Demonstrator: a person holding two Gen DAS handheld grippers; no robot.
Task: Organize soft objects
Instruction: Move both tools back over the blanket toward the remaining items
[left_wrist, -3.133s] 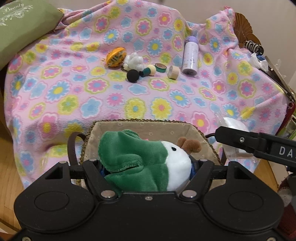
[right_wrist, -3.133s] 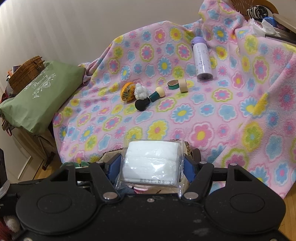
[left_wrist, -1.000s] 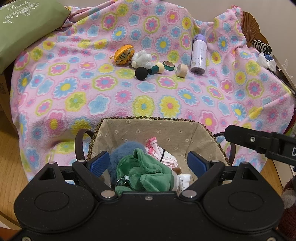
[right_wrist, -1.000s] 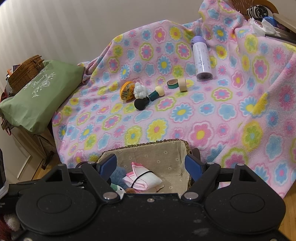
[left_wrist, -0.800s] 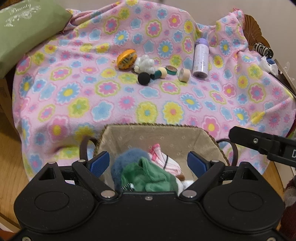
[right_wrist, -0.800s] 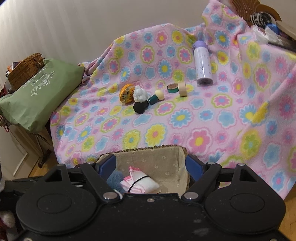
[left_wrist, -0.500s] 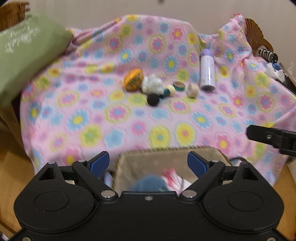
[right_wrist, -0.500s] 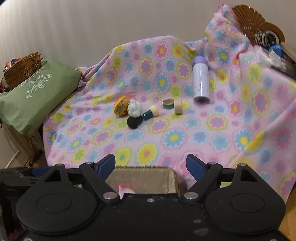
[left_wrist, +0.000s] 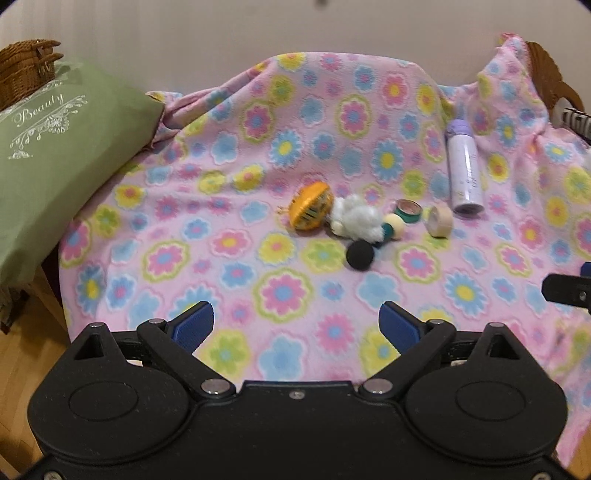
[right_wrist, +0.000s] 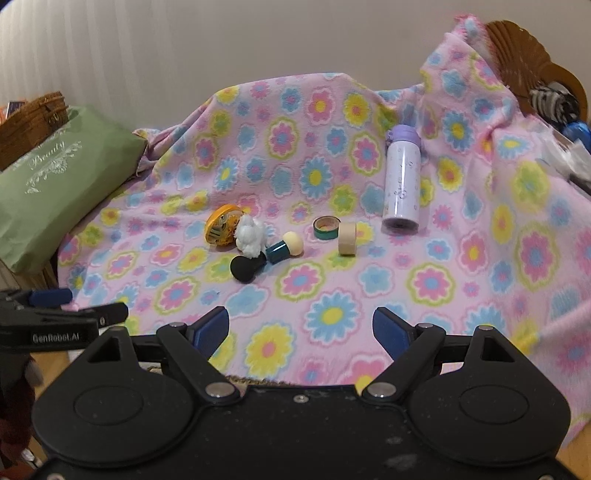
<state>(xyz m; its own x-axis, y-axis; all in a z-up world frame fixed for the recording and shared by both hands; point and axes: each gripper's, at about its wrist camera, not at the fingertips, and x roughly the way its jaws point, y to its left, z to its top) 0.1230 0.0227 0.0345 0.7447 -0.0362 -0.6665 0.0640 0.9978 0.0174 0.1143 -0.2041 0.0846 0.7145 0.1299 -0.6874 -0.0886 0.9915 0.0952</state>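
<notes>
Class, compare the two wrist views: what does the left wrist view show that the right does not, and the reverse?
Only the left wrist view shows the open left gripper head-on. Only the right shows the basket rim, a striped item in full and the open right gripper head-on. Both share the flowered blanket, green pillow, purple bottle, white fluff and tape rolls.

- Pink blanket (left_wrist: 229, 206), printed with blue, yellow, green flowers.
- Green cushion (left_wrist: 55, 155), white script.
- Lilac bottle (right_wrist: 402, 184).
- Orange round toy (left_wrist: 309, 205).
- White fluffy ball (left_wrist: 355, 220).
- Black sponge (left_wrist: 359, 255).
- Beige tape roll (right_wrist: 347, 238).
</notes>
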